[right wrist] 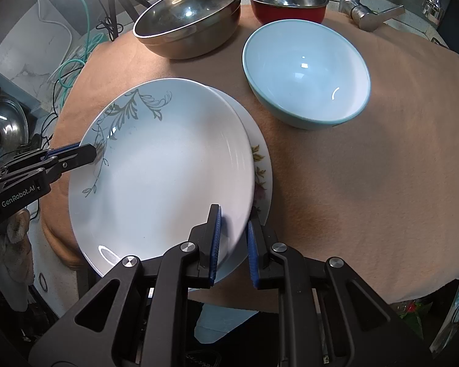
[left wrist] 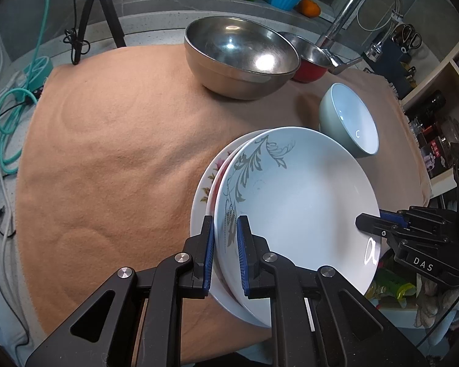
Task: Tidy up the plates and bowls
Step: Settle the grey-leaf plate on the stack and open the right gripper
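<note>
Kitchen counter with a tap at the back, draped in a tan cloth (left wrist: 107,153); that cloth-covered surface carries everything I'm working with. Near its front edge sit two stacked plates: a leaf-patterned plate (right wrist: 162,171) on top, tilted, and a flower-patterned plate (right wrist: 261,165) under it.

My left hand-held gripper (left wrist: 225,253) is clamped on the leaf-patterned plate's rim on one side, and my right hand-held gripper (right wrist: 234,241) is closed on the same plate's rim on the opposite side. Whether the right pads also pinch the lower plate's edge I cannot tell.

I judge this plate to be glazed ceramic: stiff, fairly heavy for a rim pinch, slick under the pads, and liable to chip or break if it slips. The rim is the only place to grip it, and two opposed grips keep it from swinging. The lower plate may drag along if the two cling.

Toward the back edge stand a large steel bowl (left wrist: 241,55) and, just beside it, a red bowl with a steel inside (right wrist: 287,3). A pale blue ceramic bowl (right wrist: 306,73) sits between them and the plates. All three bowls look empty, as do the plates.
</note>
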The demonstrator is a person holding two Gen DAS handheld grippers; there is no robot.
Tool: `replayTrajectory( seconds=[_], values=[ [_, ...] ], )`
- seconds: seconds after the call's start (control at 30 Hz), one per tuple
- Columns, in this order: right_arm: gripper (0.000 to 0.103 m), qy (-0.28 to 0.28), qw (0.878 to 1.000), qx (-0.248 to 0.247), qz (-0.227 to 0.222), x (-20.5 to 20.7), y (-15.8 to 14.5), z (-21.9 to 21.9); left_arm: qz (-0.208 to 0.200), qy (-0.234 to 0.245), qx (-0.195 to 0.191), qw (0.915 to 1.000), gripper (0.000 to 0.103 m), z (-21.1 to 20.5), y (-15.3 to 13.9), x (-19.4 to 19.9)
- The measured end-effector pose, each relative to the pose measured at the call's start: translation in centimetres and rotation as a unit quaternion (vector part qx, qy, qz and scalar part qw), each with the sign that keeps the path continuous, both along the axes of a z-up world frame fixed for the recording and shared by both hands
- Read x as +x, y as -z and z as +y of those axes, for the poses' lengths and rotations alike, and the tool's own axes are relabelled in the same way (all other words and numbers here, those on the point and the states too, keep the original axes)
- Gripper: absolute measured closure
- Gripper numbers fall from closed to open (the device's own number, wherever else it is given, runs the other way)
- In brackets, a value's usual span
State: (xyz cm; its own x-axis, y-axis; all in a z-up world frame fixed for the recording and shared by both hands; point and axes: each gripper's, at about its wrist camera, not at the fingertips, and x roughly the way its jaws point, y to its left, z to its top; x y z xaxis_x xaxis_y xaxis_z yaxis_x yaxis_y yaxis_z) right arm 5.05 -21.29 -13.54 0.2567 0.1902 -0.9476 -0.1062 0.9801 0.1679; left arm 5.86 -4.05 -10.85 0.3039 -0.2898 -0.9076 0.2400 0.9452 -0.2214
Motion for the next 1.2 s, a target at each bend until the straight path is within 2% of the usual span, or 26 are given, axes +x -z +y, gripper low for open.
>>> replayTrajectory(
  seconds=[0.1, 0.5, 0.73, 0.83, 1.07, 1.2],
  values=[
    [0.087, 0.005, 1.0, 0.007, 0.003, 0.0, 0.0, -0.2, -0.001, 0.0, 0.009, 1.0, 0.09, 0.0, 0.0, 0.0],
    [0.086, 0.009, 1.0, 0.018, 0.005, 0.0, 0.0, -0.6, 0.005, -0.001, 0.002, 1.0, 0.09, 0.2, 0.1, 0.0],
    [0.086, 0.028, 0.997, 0.068, 0.017, -0.1, 0.3, -1.8, 0.007, -0.002, -0.002, 1.0, 0.09, 0.3, 0.1, 0.0],
    [0.086, 0.03, 0.997, 0.073, 0.016, -0.2, 0.2, -2.3, 0.011, -0.003, -0.008, 0.9999, 0.09, 0.5, 0.0, 0.0],
    [0.086, 0.03, 0.998, 0.062, -0.011, -0.3, -1.5, -2.8, 0.009, -0.015, -0.03, 0.9994, 0.09, 1.6, -1.0, 0.7],
    [0.086, 0.041, 0.995, 0.085, -0.036, 0.4, -3.4, -3.5, -0.003, -0.036, -0.046, 0.9983, 0.09, 2.7, -2.2, 2.1]
  ],
)
